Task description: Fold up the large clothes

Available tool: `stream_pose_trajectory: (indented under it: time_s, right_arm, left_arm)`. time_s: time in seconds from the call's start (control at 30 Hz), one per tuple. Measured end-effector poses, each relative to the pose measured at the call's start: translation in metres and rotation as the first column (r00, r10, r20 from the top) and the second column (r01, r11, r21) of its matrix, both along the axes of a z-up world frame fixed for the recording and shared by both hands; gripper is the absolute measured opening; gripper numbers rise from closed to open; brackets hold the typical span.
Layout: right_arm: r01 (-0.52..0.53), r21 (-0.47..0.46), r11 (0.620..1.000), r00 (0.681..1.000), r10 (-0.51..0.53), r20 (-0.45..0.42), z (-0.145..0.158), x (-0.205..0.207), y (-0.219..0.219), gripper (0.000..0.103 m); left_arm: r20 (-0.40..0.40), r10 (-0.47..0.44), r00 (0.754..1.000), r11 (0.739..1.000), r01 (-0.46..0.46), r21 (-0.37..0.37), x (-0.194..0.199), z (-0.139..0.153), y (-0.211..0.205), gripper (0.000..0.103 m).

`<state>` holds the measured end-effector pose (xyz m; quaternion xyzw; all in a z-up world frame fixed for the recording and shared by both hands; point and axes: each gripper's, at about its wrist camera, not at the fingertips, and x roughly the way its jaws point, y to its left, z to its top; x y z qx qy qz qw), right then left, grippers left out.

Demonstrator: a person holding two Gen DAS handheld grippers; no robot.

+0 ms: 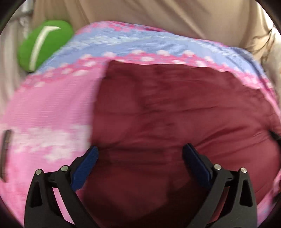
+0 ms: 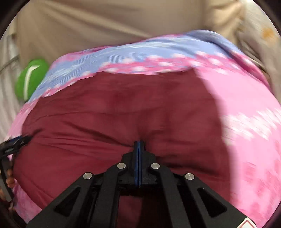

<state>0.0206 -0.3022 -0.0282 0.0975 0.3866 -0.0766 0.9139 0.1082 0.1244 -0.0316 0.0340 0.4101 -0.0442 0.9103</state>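
Observation:
A dark red garment (image 1: pixel 166 114) lies spread on a pink and blue patterned bedsheet (image 1: pixel 45 112). My left gripper (image 1: pixel 140 149) is open, its blue pads apart over the near part of the garment, holding nothing. In the right wrist view the same garment (image 2: pixel 114 114) fills the middle. My right gripper (image 2: pixel 139 142) is shut, its jaws pressed together at a crease of the red cloth; whether any cloth sits between them does not show. The left gripper (image 2: pixel 14 143) shows at the left edge of the right wrist view.
A green cushion with a white stripe (image 1: pixel 42 43) lies at the far left of the bed, also in the right wrist view (image 2: pixel 29 77). Beige fabric (image 1: pixel 158 15) rises behind the bed. A dark flat object (image 1: pixel 5 152) lies on the sheet at left.

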Motion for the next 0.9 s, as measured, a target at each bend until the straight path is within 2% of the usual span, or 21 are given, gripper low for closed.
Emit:
stream_pose_trajectory:
  time_s: [0.07,0.17,0.2,0.23,0.3,0.4,0.47,0.5,0.57,0.63,0.67,0.77,0.8,0.9]
  right_arm:
    - [0.083,-0.007,0.997,0.997,-0.083,-0.007,0.001,-0.015,-0.024,0.0]
    - [0.184,-0.034,0.982,0.983,-0.185,-0.009,0.014,-0.043,-0.033,0.0]
    - [0.17,-0.016,0.985,0.985,-0.17,0.013,0.024,-0.053,-0.025,0.009]
    - [0.144,0.009,0.99,0.989,-0.144,0.025,0.031,-0.054,-0.022,0.013]
    - [0.06,0.055,0.997,0.998,-0.062,0.032,0.037,-0.06,0.005,0.013]
    - [-0.025,0.053,0.998,0.999,0.027,-0.036,0.021,-0.06,0.041,0.012]
    - [-0.015,0.003,1.0,0.997,0.015,-0.076,0.004,-0.06,0.047,0.003]
    - [-0.001,0.0,1.0,0.996,0.001,-0.086,-0.002,-0.063,0.043,0.0]
    - [0.048,0.049,0.998,0.995,-0.044,-0.087,-0.011,-0.074,0.02,0.0]
    - [0.107,0.074,0.992,0.991,-0.101,-0.089,-0.015,-0.086,-0.002,0.0]
    - [0.14,0.053,0.989,0.987,-0.135,-0.092,-0.015,-0.091,-0.009,0.0]
    - [0.223,-0.032,0.974,0.97,-0.225,-0.095,-0.003,-0.097,-0.019,0.0]
    - [0.244,-0.044,0.969,0.967,-0.246,-0.068,0.01,-0.097,-0.022,0.0]
    - [0.221,-0.038,0.975,0.975,-0.219,0.041,0.05,-0.077,-0.023,0.013]
  left_arm:
    - [-0.031,0.034,0.999,0.999,-0.035,-0.024,-0.003,-0.004,0.021,0.097]
    - [-0.096,0.096,0.991,0.987,-0.107,-0.123,-0.014,0.002,0.052,0.095]
    - [-0.103,0.097,0.99,0.983,-0.111,-0.144,-0.018,0.006,0.056,0.095]
    - [-0.107,0.085,0.991,0.977,-0.104,-0.184,-0.025,0.012,0.058,0.095]
    - [-0.105,0.052,0.993,0.971,-0.075,-0.227,-0.037,0.02,0.051,0.095]
    - [-0.097,-0.04,0.995,0.984,0.023,-0.177,-0.052,0.021,0.022,0.095]
    - [-0.099,-0.058,0.993,0.993,0.047,-0.107,-0.056,0.011,0.011,0.095]
    - [-0.106,-0.055,0.993,0.996,0.046,-0.082,-0.056,0.003,0.011,0.096]
    - [-0.114,-0.026,0.993,0.998,0.019,-0.064,-0.056,-0.005,0.02,0.097]
    - [-0.149,0.007,0.989,0.997,-0.018,-0.075,-0.053,-0.015,0.036,0.097]
    - [-0.159,0.02,0.987,0.996,-0.034,-0.087,-0.053,-0.017,0.043,0.097]
    - [-0.175,0.04,0.984,0.988,-0.065,-0.14,-0.058,-0.007,0.061,0.094]
    - [-0.14,0.046,0.989,0.989,-0.065,-0.136,-0.06,0.007,0.064,0.094]
    - [-0.042,0.026,0.999,0.987,-0.032,-0.16,-0.056,0.045,0.058,0.094]
